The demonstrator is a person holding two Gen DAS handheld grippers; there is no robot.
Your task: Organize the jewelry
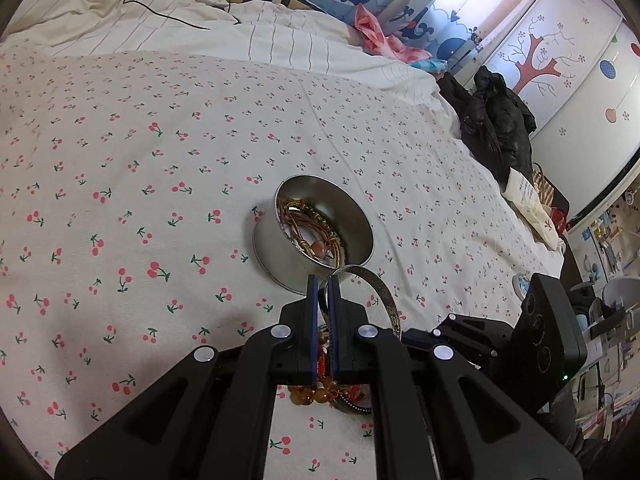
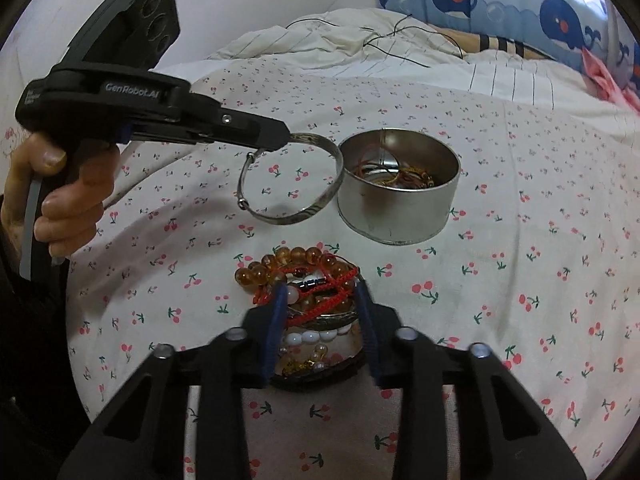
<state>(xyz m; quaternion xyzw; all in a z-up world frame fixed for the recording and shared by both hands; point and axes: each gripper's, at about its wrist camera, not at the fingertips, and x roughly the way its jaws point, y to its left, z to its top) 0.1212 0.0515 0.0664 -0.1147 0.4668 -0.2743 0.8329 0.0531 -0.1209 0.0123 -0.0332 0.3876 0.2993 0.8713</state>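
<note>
Right gripper (image 2: 322, 300) sits nearest the lens, jaws spread wide either side of a jewelry pile (image 2: 316, 312); fingers flank it, no clear clamp on anything. Pile lies on the bed: amber bead bracelet (image 2: 280, 266) along the far edge, red cord (image 2: 328, 292) tangled over the top, white bead strand (image 2: 312, 337) lower down, a metal bangle banding the middle.

Left gripper (image 1: 324, 292), jaws nearly closed, pinches a silver bangle (image 2: 294, 178) by its rim. In the right wrist view the bangle hangs off the gripper tip, clear of the bed, just left of a round metal tin (image 2: 398, 196) and close to touching its wall. From the left wrist view the bangle (image 1: 378, 294) arcs off to the right of the fingers, just short of the tin's near rim. The person's left hand (image 2: 64, 200) wraps the handle.

Tin (image 1: 316, 236) stands upright on the cherry-print bedsheet (image 1: 140, 184), open top, already holding a tangle of gold-tone and red-cord pieces.

Further out: striped white duvet (image 1: 280, 40), black cable (image 1: 172, 12) across it, black jacket (image 1: 496, 120) at the bed's right edge.
</note>
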